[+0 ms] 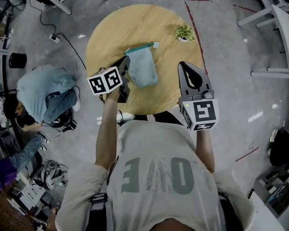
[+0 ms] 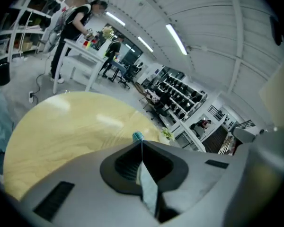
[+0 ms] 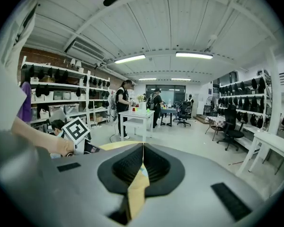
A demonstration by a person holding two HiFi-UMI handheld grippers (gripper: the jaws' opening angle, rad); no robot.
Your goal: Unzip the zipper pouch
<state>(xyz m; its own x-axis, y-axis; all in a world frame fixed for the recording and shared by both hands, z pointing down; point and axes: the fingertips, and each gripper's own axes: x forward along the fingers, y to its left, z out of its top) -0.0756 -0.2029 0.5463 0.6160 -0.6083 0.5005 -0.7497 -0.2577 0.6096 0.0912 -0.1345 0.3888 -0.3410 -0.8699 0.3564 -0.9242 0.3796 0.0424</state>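
Shirt (image 1: 159, 177), wooden table (image 1: 120, 32), grey floor (image 1: 221, 71)

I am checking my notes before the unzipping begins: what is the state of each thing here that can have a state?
Light blue fabric zipper pouch: zipper looks closed, one edge gripped.
Left gripper: shut on the pouch's edge.
Right gripper: shut, nothing held.
Small green potted plant: upright.
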